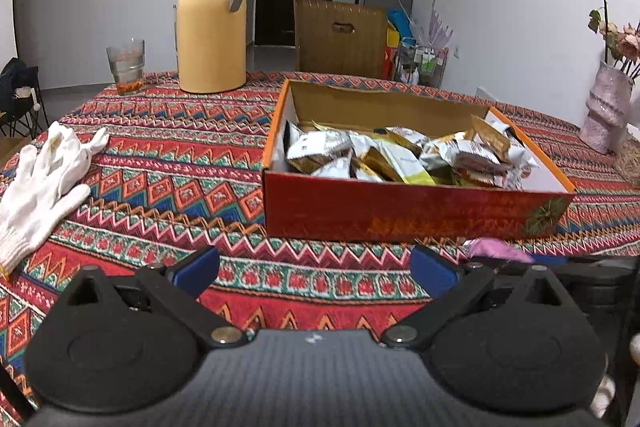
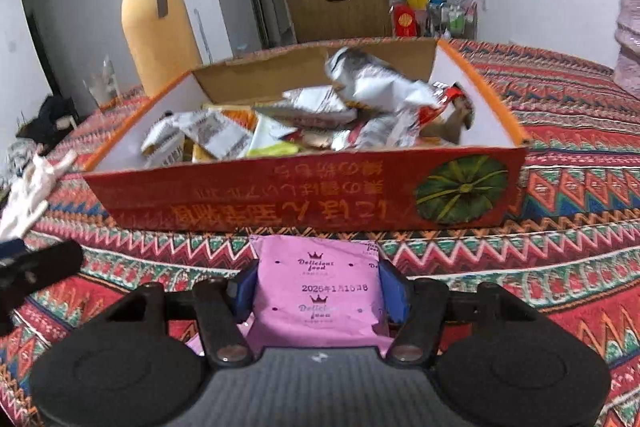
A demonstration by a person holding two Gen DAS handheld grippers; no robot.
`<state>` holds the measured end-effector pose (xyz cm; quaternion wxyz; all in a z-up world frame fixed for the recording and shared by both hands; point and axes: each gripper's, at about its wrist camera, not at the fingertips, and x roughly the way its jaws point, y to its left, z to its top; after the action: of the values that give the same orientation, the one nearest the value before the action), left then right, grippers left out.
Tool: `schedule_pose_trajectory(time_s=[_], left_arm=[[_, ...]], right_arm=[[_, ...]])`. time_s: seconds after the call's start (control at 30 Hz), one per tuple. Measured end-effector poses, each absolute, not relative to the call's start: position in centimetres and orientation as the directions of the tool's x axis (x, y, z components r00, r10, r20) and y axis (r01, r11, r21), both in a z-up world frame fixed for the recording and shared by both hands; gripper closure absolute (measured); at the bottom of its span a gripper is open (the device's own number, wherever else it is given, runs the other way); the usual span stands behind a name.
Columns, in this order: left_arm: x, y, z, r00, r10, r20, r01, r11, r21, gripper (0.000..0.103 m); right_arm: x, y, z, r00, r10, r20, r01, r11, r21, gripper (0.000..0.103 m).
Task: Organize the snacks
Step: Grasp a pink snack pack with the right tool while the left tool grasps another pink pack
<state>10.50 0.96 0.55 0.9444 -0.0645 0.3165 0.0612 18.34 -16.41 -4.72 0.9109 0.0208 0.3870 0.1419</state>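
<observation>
The right tool (image 2: 318,291) has its two blue pads closed partway against the sides of a pink snack packet (image 2: 318,287), which sits squarely between them with its printed face up; the pads touch both of its edges, so the packet is gripped. The tool points down at a slant toward the surface (image 2: 560,267), which is covered by a red patterned cloth. Whether the packet is lifted clear of the cloth or still resting on it cannot be told.

Just ahead of the right tool stands an open red cardboard box (image 2: 304,195), its near wall facing the packet's front edge. Inside lies a loose heap of wrapped snacks (image 2: 300,123), mostly white and silver with some yellow and orange.

The left tool (image 1: 316,271) is spread wide with nothing between its blue pads, only bare cloth. It hangs just to the left of the right tool, and from its view a corner of the pink packet shows just beyond its right pad. The box stands ahead of it and a little to its right.

To the left of the left tool a pair of white gloves (image 1: 44,179) lies flat on the cloth. Farther ahead on that side stand a yellow thermos jug (image 1: 212,27) and a drinking glass (image 1: 126,67), well apart from the box. Far to the right of both tools stands a pale vase (image 1: 606,107) with dried flowers.
</observation>
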Motion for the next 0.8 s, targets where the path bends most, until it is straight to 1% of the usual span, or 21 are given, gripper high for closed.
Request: schedule_pose_trajectory(time_s=[0.13,0.33,0.57,0.8], left_arm=[[10.4,-0.2,0.2,0.783,0.048,-0.620,-0.127,0.988,-0.084,0.000],[11.2,-3.5,-0.8,0.754,-0.023,-0.656,-0.034,0.997,-0.074,0.000],[12.3,-8.0,-2.4,0.711,-0.073,-0.699,0.074,0.997,-0.030,0.000],[13.0,-10.3,-3.9,0.673,-0.071,-0.736,0.121,0.993,0.014,0.000]], right_arm=[[16.3,-18.7,-3.2,0.725,0.267,-0.634,-0.217,0.963,0.158,0.042],[12.8,-22.9,-2.0,0.804,0.202,-0.559,-0.149,0.979,0.140,0.042],[10.4,-26.3,-2.8,0.826,0.162,-0.540,-0.095,0.984,0.150,0.042],[9.5,-27.9,-4.1,0.818,0.175,-0.548,-0.080,0.978,0.192,0.042]])
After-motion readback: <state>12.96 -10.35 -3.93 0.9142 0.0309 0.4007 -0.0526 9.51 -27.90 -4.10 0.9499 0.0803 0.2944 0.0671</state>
